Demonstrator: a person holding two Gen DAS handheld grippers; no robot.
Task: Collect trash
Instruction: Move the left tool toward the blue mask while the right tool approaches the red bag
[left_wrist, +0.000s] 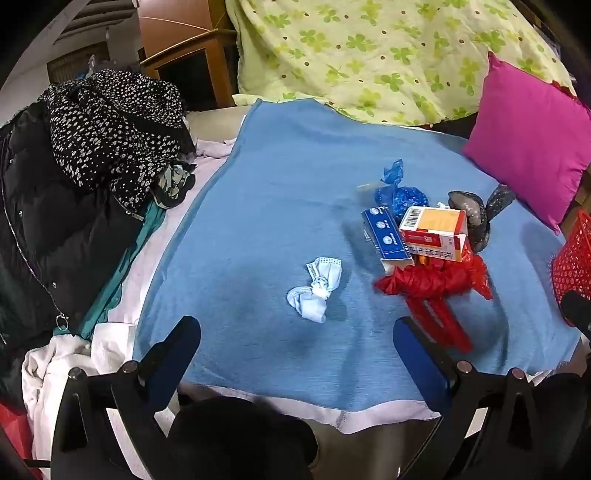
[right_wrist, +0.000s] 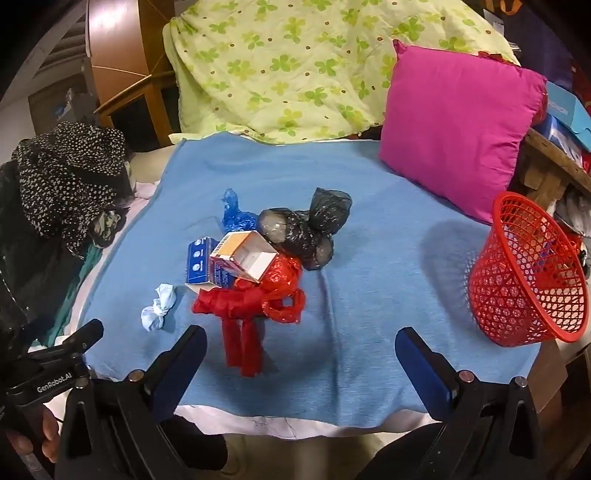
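Observation:
Trash lies in a heap on a blue blanket (left_wrist: 280, 206) (right_wrist: 369, 288). A crumpled face mask (left_wrist: 316, 291) (right_wrist: 159, 306) sits apart at the left. In the heap are a blue box (left_wrist: 384, 236) (right_wrist: 199, 262), an open orange-and-red carton (left_wrist: 436, 230) (right_wrist: 243, 264), a red plastic bag (left_wrist: 432, 284) (right_wrist: 255, 306), a blue bag (left_wrist: 400, 192) (right_wrist: 234, 216) and a black bag (left_wrist: 476, 218) (right_wrist: 310, 229). A red mesh basket (right_wrist: 532, 273) (left_wrist: 574, 258) stands tilted at the right. My left gripper (left_wrist: 295, 343) and right gripper (right_wrist: 301, 350) both hover open and empty over the blanket's near edge.
A magenta pillow (right_wrist: 454, 125) (left_wrist: 532, 147) and a green flowered quilt (right_wrist: 295, 66) (left_wrist: 388, 51) lie at the back. Dark clothes (left_wrist: 92, 147) (right_wrist: 62, 181) are piled at the left, white cloth (left_wrist: 74, 365) near the left corner. Boxes on a wooden shelf (right_wrist: 565, 122) stand beyond the basket.

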